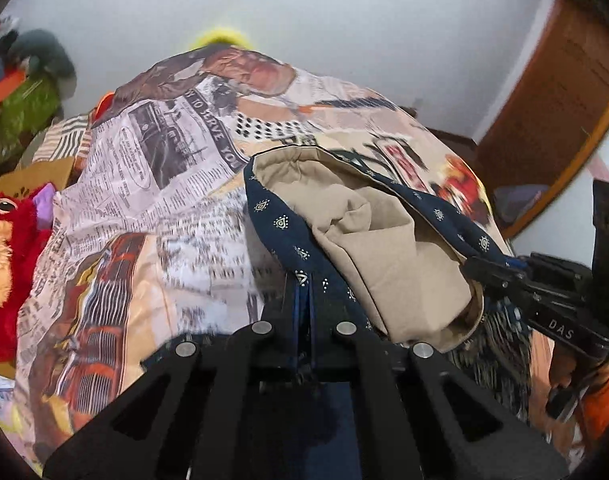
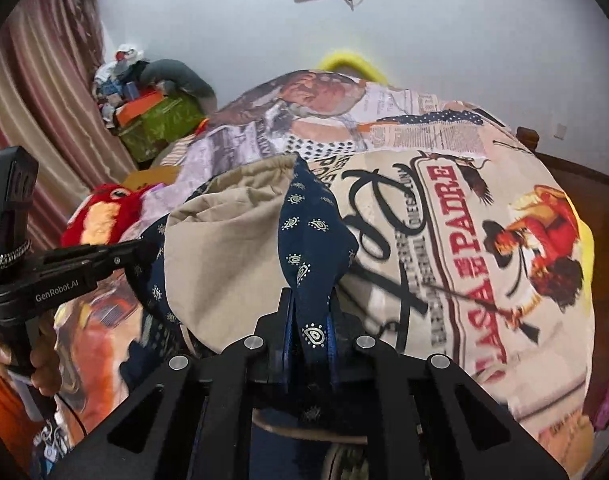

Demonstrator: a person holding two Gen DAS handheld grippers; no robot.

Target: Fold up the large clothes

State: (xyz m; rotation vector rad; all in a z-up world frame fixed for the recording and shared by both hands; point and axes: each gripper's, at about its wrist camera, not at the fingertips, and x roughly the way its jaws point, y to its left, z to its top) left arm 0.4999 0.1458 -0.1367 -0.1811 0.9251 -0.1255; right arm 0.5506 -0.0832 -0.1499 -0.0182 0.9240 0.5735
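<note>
**Navy cloth pinched at two points, hanging slack over the printed bedspread**

Cotton-looking and thin, the newspaper-print bedspread (image 2: 444, 208) is the largest thing here, spreading out beyond and below both sets of fingers as the working surface. Over it hangs the garment (image 1: 368, 240), navy with small pale motifs on one face and plain beige on the other. It sags between the two grips in a loose pouch, with no stiffness at all, so I judge it light, soft and prone to bunching.

The left gripper (image 1: 304, 280) has its fingers pressed together on a navy edge right at the tips. The right gripper (image 2: 310, 312) pinches a thicker navy fold, so its fingers sit slightly apart around the cloth. In the left wrist view, that gripper clamps the hem off to the right of the left fingers.

Because the fabric drapes freely, good holds are hems and corners, well apart along one edge, so the panel hangs flat. A mid-panel pinch would probably drag up a wrinkled bundle. The weave looks matte, so slipping seems unlikely.
</note>
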